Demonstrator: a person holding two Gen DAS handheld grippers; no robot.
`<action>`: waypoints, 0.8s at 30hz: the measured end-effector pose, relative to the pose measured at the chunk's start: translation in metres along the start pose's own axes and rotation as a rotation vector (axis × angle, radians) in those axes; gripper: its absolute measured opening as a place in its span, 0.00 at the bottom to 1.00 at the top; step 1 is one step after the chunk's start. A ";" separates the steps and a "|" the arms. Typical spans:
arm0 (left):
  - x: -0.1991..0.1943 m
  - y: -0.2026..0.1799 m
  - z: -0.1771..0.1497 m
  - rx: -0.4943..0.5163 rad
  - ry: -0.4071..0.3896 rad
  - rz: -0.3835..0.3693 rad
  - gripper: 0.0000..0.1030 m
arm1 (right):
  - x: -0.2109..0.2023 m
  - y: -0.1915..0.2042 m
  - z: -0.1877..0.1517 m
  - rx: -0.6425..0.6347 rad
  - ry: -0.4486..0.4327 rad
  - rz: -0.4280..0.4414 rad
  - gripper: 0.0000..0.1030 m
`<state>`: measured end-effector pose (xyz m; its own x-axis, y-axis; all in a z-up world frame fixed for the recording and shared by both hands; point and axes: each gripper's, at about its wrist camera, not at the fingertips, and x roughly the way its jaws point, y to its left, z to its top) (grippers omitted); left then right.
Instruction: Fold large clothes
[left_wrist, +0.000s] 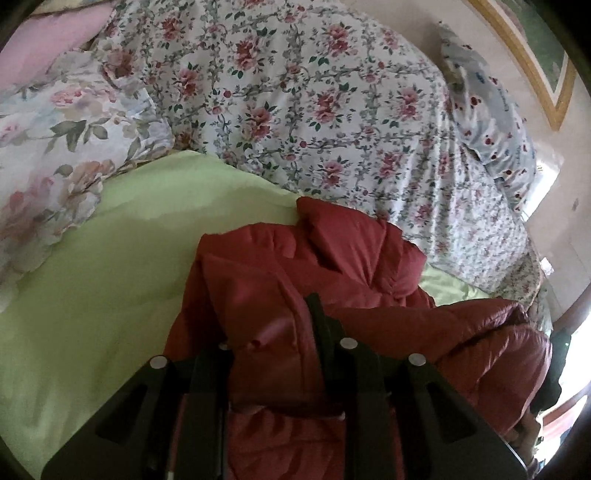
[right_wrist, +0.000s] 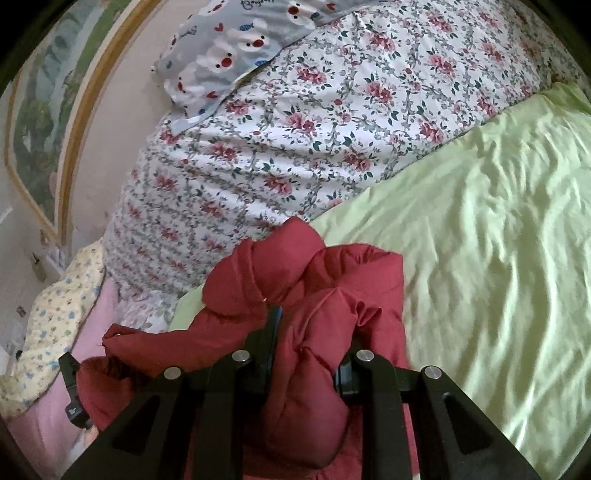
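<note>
So I've got the red puffer jacket (left_wrist: 295, 280) bunched up in both sets of fingers, lying on the green sheet (left_wrist: 110, 258) of the bed. My left gripper (left_wrist: 280, 354) is clamped down on a thick fold, fingers nearly closed with just the padding between them. My right gripper (right_wrist: 310, 343) has a fat roll of the same jacket (right_wrist: 317, 295) wedged between its fingers, so they're only closed as far as the stuffing lets them.

I'm gripping two spots because this thing is bulky and slippery, and one pinch would probably let it flop. The floral duvet (right_wrist: 295, 122) is heaped ahead of both fingers, beyond the jacket, so I'm guessing the open green patch to the right of my right fingers is where I'd spread it flat.
</note>
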<state>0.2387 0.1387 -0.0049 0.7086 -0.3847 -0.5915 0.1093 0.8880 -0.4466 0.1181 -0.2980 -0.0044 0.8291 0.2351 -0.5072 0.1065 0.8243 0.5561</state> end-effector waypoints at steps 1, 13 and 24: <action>0.008 0.003 0.003 -0.002 0.005 0.003 0.20 | 0.007 -0.002 0.003 0.007 0.000 -0.008 0.21; 0.099 0.028 0.026 -0.035 0.054 0.023 0.22 | 0.092 -0.037 0.018 0.076 0.008 -0.069 0.21; 0.061 0.014 0.029 0.004 0.024 0.023 0.36 | 0.140 -0.042 0.029 0.012 0.019 -0.132 0.21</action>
<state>0.3036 0.1351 -0.0280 0.6938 -0.3702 -0.6177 0.0958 0.8976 -0.4303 0.2451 -0.3149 -0.0798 0.7969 0.1348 -0.5889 0.2209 0.8424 0.4916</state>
